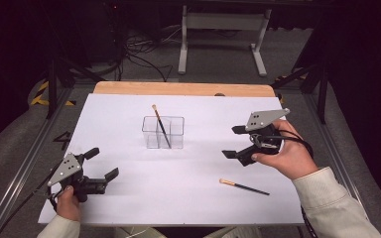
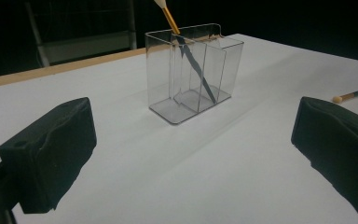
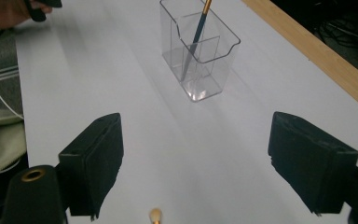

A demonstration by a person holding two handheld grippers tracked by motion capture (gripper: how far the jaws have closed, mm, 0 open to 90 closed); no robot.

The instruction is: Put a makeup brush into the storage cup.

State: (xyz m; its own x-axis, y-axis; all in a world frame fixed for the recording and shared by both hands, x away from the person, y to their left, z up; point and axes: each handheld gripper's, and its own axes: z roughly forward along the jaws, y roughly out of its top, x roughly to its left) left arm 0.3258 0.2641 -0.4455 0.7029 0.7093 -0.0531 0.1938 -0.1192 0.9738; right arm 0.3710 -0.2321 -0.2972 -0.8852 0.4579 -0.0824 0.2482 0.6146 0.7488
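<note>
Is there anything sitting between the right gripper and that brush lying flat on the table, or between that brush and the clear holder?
Nothing visible. The right gripper hangs open, with bare white table between it and the loose brush. The stretch from that brush to the clear holder is bare too. One brush already leans inside the holder.

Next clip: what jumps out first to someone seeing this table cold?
The clear plastic holder at the middle of the white sheet, with one gold-and-dark brush leaning inside it, tip up. A second brush lies flat on the sheet nearer the person, just below the right gripper, whose jaws stand open and empty. The left gripper is open too, at the sheet's near left corner.
</note>
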